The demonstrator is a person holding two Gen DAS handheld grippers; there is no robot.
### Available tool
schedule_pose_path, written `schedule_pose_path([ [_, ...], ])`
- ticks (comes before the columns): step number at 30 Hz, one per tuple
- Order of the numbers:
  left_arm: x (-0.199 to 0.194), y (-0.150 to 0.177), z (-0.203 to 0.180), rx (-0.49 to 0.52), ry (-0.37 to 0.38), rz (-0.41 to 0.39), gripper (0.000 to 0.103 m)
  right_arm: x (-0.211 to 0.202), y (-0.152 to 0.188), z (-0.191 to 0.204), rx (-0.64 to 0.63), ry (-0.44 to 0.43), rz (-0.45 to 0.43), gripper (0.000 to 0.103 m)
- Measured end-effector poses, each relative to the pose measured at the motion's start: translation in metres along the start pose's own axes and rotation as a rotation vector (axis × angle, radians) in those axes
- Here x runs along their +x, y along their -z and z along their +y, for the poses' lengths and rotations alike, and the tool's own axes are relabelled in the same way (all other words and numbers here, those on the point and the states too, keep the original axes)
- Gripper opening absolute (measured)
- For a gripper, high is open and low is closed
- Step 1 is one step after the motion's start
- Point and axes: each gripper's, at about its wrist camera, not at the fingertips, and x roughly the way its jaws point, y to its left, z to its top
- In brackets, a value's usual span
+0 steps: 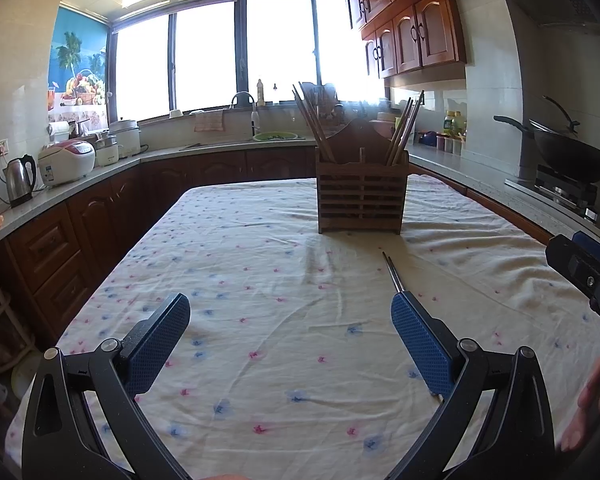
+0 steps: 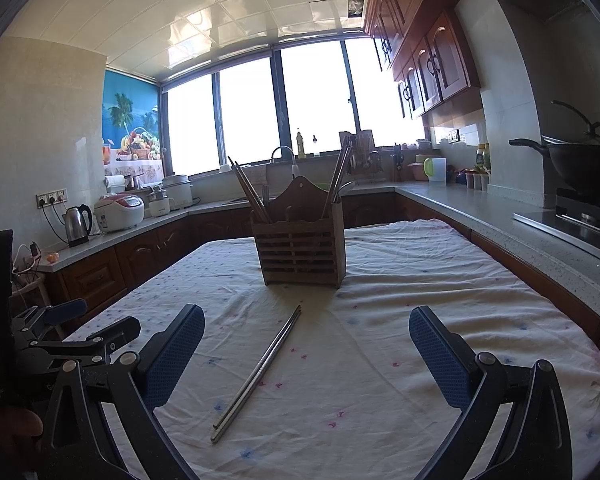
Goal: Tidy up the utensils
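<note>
Right tool (image 2: pixel 306 350) gapes wide, metal chopsticks (image 2: pixel 258 372) lying between its fingers, untouched.

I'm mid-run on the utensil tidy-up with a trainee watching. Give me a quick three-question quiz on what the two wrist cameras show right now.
1. True or false: the pair of silver metal chopsticks lies flat on the floral tablecloth, outside the slatted wooden utensil holder.
2. Multiple choice: the right gripper is (a) shut on the chopsticks, (b) open and empty, (c) out of view.
3. Fill in: the brown wooden chopsticks stand in the holder's ____ compartments.

Key:
1. True.
2. b; the left gripper is open too.
3. Outer, meaning the left and right ends.
</note>
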Motion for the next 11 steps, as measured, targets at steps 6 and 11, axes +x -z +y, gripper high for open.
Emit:
schedule_pose_path([
  [6,0.001,-0.003,0.002,-0.01,0.017,0.012,0.103,0.001,0.001,0.006,0.004,-0.003,0.011,0.103],
  [11,0.003,-0.003,0.005,-0.017,0.03,0.029,0.103,0.002,0.001,0.013,0.01,0.003,0.031,0.103],
])
